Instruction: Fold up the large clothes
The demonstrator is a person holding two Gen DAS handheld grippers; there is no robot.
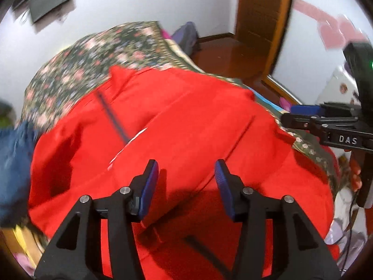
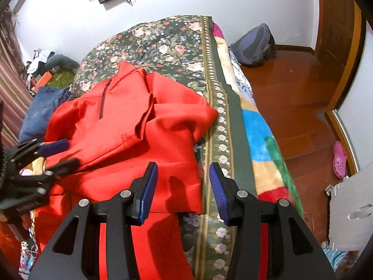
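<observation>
A large red jacket (image 1: 186,121) with a dark zipper lies partly folded on a bed with a floral cover (image 1: 88,56). My left gripper (image 1: 186,175) is open and empty, hovering over the jacket's near part. My right gripper (image 2: 183,177) is open and empty above the jacket's (image 2: 130,121) right edge and the floral cover (image 2: 167,44). The right gripper also shows at the right of the left wrist view (image 1: 300,114). The left gripper shows at the left of the right wrist view (image 2: 60,154), jaws apart, over the jacket's left side.
Blue denim clothing (image 2: 39,109) lies left of the jacket. A colourful blanket (image 2: 263,140) hangs over the bed's right side. Wooden floor (image 2: 291,93), a purple backpack (image 2: 254,46), a pink shoe (image 2: 339,161) and a wooden door (image 2: 338,23) are to the right.
</observation>
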